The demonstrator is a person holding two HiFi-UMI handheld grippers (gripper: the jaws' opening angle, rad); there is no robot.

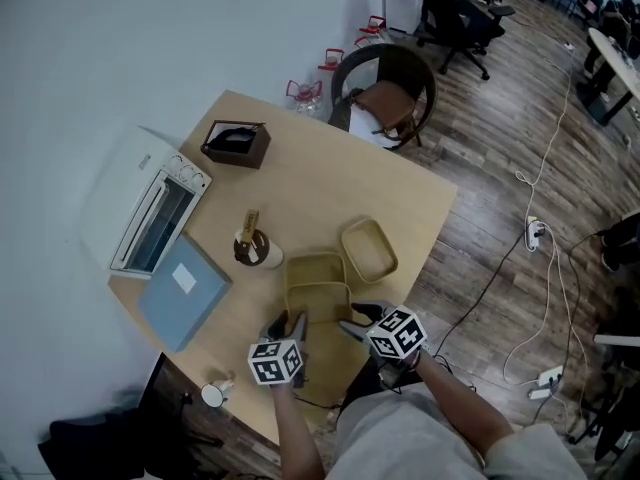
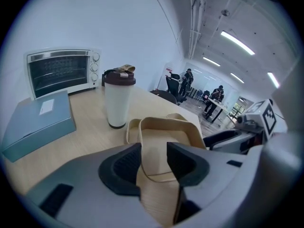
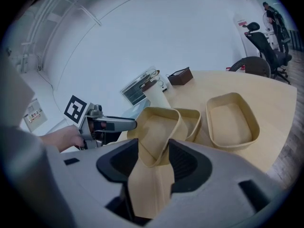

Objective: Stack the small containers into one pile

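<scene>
1. One pale wooden surface (image 1: pixel 300 193) carries everything. In the head view a white toaster oven (image 1: pixel 155 213) stands at its 9 o'clock edge, with a blue-grey flat box (image 1: pixel 185 293) at the oven's 5 o'clock.
2. Three tan open containers are what we have to pile.
   - The far container (image 1: pixel 368 250) lies apart from the others, at about 1 o'clock from the grippers.
   - The middle container (image 1: pixel 315 266) lies at their 12 o'clock.
   - The near container (image 1: pixel 320 303) is closest to us and touches or overlaps the middle one. We cannot tell whether it is off the surface.
3. A white tumbler (image 1: pixel 252 246) with a dark lid stands near the middle container, at its 9 o'clock.
4. The left gripper (image 2: pixel 154 158) has its fingers (image 2: pixel 121 167) closed on the near container's thin wall, at that container's 8 o'clock corner.
5. The right gripper (image 3: pixel 154 158) has its fingers (image 3: pixel 183 163) pinched together on the 4 o'clock corner, where the wall folds into a crease between them.
6. From that crease we judge the containers to be light, thin and pliant, easy to crush and likely to twist. We would hold the rim lightly on opposite sides and keep the container level as we nest it into the middle one.
</scene>
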